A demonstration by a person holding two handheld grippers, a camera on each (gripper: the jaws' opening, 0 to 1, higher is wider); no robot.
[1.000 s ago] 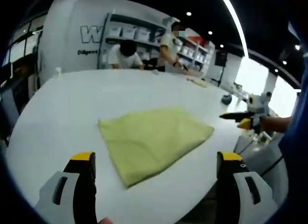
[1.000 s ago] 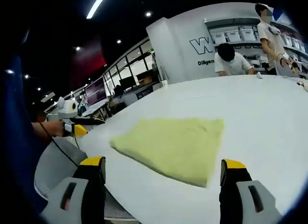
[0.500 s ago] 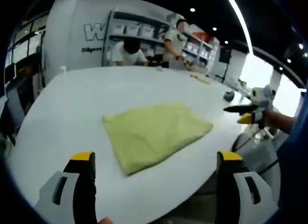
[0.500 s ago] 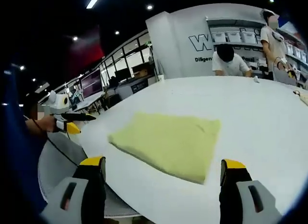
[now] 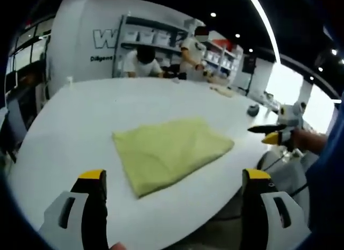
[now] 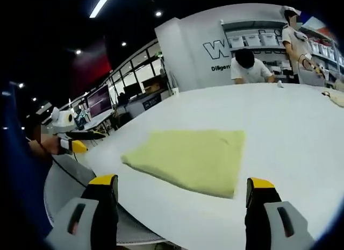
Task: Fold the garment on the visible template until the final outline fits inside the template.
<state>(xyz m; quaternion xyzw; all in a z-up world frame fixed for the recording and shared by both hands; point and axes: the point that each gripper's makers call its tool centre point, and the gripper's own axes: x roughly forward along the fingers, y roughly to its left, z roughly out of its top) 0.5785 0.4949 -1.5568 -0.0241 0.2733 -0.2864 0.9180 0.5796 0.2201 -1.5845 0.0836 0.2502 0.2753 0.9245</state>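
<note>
A yellow-green garment [image 5: 171,152] lies folded flat as a rough rectangle on the white round table [image 5: 75,126]. In the right gripper view the same garment [image 6: 191,157] sits just beyond the jaws. My left gripper [image 5: 174,176] hovers over the table's near edge, open, with nothing between its yellow-tipped jaws. My right gripper [image 6: 183,181] is likewise open and empty, short of the cloth. The right gripper [image 5: 275,133] also shows off the table's right side in a hand. The left gripper [image 6: 75,141] appears off the table's left side.
Two people [image 5: 144,61] work at the table's far side before white shelves [image 5: 156,37]. A beige item [image 5: 220,90] and a small dark object [image 5: 252,110] lie near the far right rim. The table's edge [image 6: 134,207] runs just past my jaws.
Both views have shifted a little with the hands. The garment lies as before, and both grippers stay open and clear of it.
</note>
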